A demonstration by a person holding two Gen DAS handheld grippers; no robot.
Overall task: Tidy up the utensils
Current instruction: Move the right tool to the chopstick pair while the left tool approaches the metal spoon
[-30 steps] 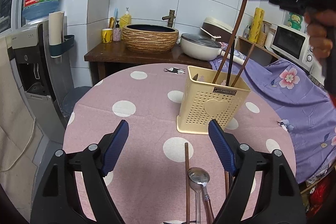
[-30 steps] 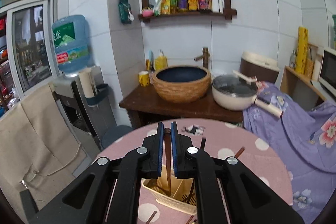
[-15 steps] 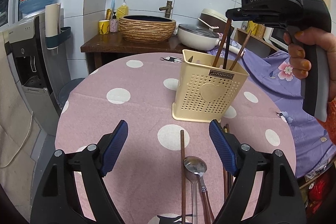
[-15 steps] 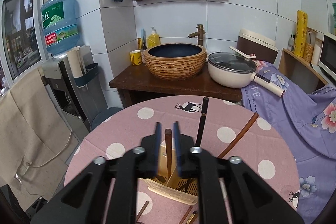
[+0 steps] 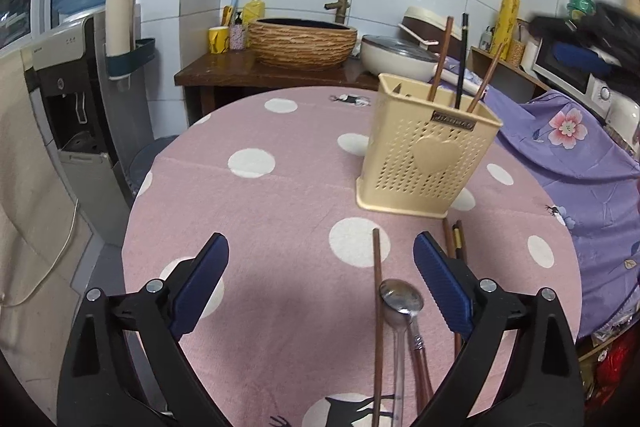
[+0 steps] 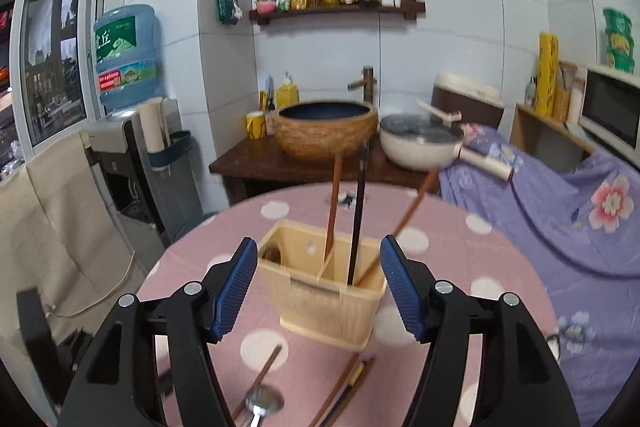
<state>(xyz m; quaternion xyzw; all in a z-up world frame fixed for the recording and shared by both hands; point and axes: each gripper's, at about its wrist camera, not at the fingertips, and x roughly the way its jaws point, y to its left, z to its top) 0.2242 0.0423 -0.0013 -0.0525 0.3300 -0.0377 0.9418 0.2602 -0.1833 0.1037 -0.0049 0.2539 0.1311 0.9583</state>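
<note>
A cream perforated utensil holder (image 5: 428, 151) (image 6: 326, 291) stands on the pink dotted table (image 5: 280, 203). In it stand a brown chopstick (image 5: 440, 59) (image 6: 334, 203), a black one (image 5: 461, 61) and a leaning brown one (image 5: 486, 77). My right gripper (image 6: 318, 243) hovers in front of the holder, its jaws opening and gripping nothing; in the left wrist view it is a blur at the far right (image 5: 580, 43). My left gripper (image 5: 320, 243) is low over the table, its empty jaws opening. Between its fingers lie a brown chopstick (image 5: 377, 307) and a metal spoon (image 5: 401, 301). More chopsticks (image 5: 454, 237) lie beside its right finger.
Behind the table, a dark wooden stand carries a wicker basin (image 5: 302, 41) and a white lidded pan (image 5: 398, 57). A water dispenser (image 5: 76, 75) stands at the left. A purple flowered cloth (image 5: 580, 155) and a microwave (image 6: 612, 111) are at the right.
My right gripper has opened and let go of the brown chopstick, which now stands in the holder, and has drawn back from it. My left gripper has sunk slightly and opened wider.
</note>
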